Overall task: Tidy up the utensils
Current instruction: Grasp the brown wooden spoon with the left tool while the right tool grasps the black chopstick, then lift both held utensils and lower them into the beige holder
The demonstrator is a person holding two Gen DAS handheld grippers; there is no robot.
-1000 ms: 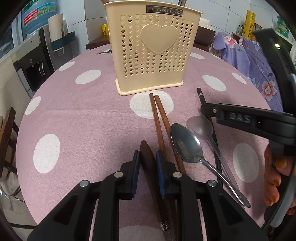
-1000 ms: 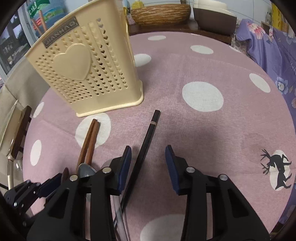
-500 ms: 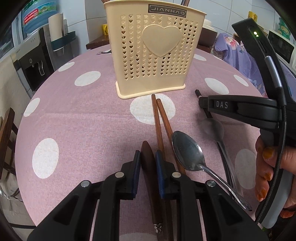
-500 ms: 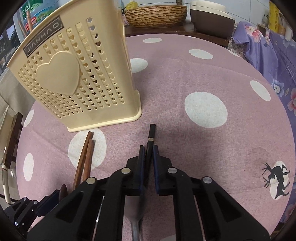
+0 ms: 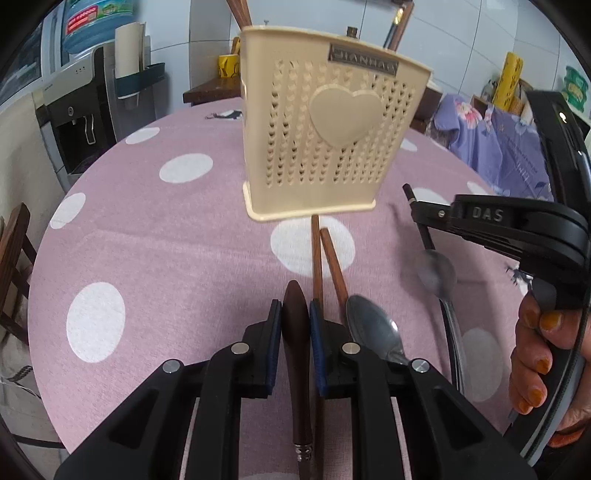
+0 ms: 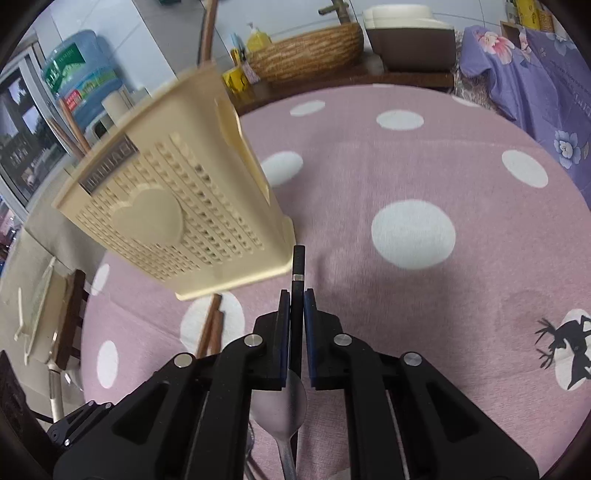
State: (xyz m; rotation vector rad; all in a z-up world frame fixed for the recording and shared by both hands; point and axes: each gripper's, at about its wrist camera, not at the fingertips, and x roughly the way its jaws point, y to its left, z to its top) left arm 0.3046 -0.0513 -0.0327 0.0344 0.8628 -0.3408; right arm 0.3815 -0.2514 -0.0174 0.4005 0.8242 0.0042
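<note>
A cream perforated utensil holder (image 5: 328,136) with a heart on its front stands on the pink dotted table; it also shows in the right wrist view (image 6: 173,221). My left gripper (image 5: 295,325) is shut on a dark brown wooden handle (image 5: 295,332). Two brown chopsticks (image 5: 325,266) and a steel spoon (image 5: 373,332) lie just right of it. My right gripper (image 6: 294,306) is shut on a black chopstick (image 6: 297,266), lifted above a second spoon (image 6: 280,402). The right gripper shows in the left wrist view (image 5: 424,214).
The holder holds brown sticks (image 5: 236,11) at its top. A water dispenser (image 5: 77,110) stands beyond the table's left edge. A woven basket (image 6: 310,48) and a purple floral cloth (image 6: 535,74) lie behind the table. A wooden chair (image 5: 14,251) is at the left.
My right gripper closed on the black chopstick and lifted it off the table. Both grippers rose and tilted, with the left one keeping its hold on the brown handle.
</note>
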